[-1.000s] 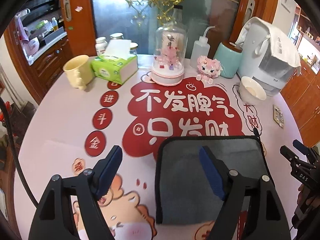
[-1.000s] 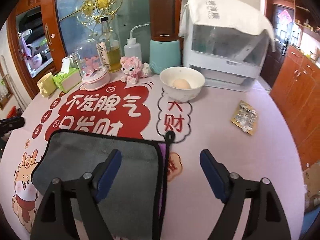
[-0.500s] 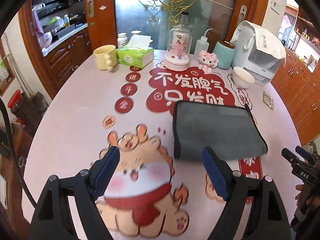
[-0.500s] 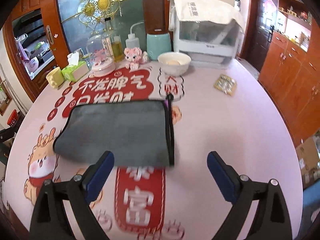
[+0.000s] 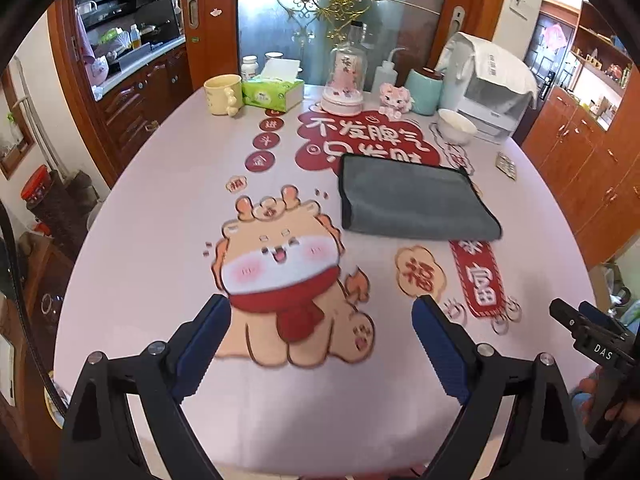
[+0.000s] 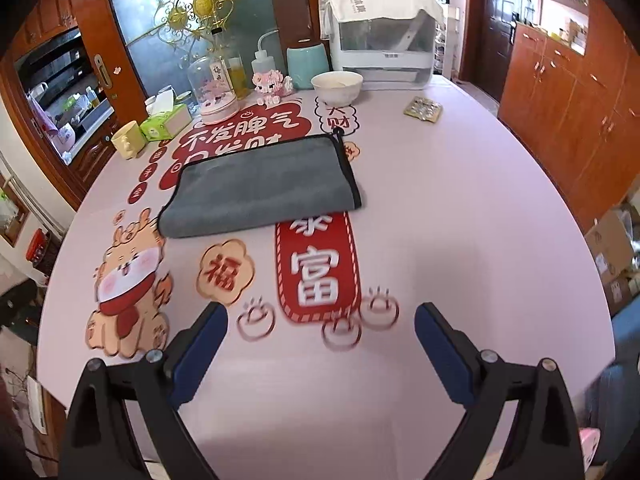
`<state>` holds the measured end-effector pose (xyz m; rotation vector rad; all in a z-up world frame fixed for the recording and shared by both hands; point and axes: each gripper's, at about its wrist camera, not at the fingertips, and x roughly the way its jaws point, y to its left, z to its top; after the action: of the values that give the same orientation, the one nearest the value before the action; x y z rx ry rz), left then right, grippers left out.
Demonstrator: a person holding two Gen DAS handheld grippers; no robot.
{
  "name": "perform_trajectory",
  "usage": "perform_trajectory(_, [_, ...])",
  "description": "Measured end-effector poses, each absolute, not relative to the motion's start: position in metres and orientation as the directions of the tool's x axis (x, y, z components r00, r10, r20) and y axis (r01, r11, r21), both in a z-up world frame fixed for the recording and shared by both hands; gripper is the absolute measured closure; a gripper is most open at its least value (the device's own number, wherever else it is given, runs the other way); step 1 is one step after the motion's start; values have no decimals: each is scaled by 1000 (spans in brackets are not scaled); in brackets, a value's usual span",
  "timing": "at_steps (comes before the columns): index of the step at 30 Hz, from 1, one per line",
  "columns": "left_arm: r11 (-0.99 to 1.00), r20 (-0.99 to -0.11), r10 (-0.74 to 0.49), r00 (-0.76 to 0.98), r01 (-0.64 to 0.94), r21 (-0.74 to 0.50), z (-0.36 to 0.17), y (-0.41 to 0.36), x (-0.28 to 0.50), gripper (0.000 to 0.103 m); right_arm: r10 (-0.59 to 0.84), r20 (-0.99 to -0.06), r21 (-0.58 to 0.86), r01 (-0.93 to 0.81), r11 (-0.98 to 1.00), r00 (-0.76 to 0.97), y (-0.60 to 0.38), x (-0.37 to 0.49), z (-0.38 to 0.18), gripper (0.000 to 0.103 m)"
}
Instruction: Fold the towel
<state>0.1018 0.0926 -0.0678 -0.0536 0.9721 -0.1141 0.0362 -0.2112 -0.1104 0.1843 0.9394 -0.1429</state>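
Observation:
A grey towel [image 5: 412, 198] with a black hem lies folded flat in a rectangle on the pink printed table [image 5: 160, 208]; it also shows in the right wrist view [image 6: 260, 188]. My left gripper [image 5: 320, 344] is open and empty, well back from the towel over the near table edge. My right gripper [image 6: 320, 344] is open and empty, also well back near the front edge. The right gripper's tip [image 5: 588, 332] shows at the right edge of the left wrist view.
At the table's far side stand a yellow mug [image 5: 222, 94], a green tissue box [image 5: 272, 94], a glass dome ornament [image 5: 346, 84], a squeeze bottle [image 5: 386, 74], a teal jar [image 5: 424, 90], a white bowl [image 5: 456, 126] and a covered white appliance [image 5: 492, 88]. A foil packet [image 6: 422, 109] lies at right.
Both grippers have pulled back and up from the towel toward the near table edge. The towel stays folded on the table, and both grippers stay open.

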Motion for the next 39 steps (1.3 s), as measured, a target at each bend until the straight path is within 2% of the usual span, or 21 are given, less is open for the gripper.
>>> perform_trajectory(12, [991, -848, -130, 514, 96, -94, -42, 62, 54, 11, 20, -809, 164, 192, 968, 588, -192, -33, -54, 7])
perform_trajectory(16, [991, -830, -127, 544, 105, -83, -26, 44, 39, 11, 46, -802, 163, 144, 976, 595, -187, -42, -33, 7])
perform_trajectory(23, [999, -776, -42, 629, 23, -36, 2, 28, 14, 11, 66, -779, 132, 60, 989, 623, -173, -65, -9, 7])
perform_trajectory(26, [1000, -742, -1, 671, -17, -17, 9, 28, 0, 4, 64, -762, 119, 42, 992, 644, -171, -76, -7, 7])
perform_trajectory(27, [1000, -737, 6, 676, -24, -14, 9, 28, -3, 0, 66, -757, 122, 42, 992, 650, -172, -79, -7, 6])
perform_trajectory(29, [1000, -729, 22, 684, -31, 1, 9, 27, -11, 0, 67, -743, 140, 57, 988, 666, -176, -86, -8, 0])
perform_trajectory(39, [998, -677, 63, 734, -53, 36, 17, 25, -32, 0, 35, -708, 162, 114, 980, 705, -188, -97, -9, 0])
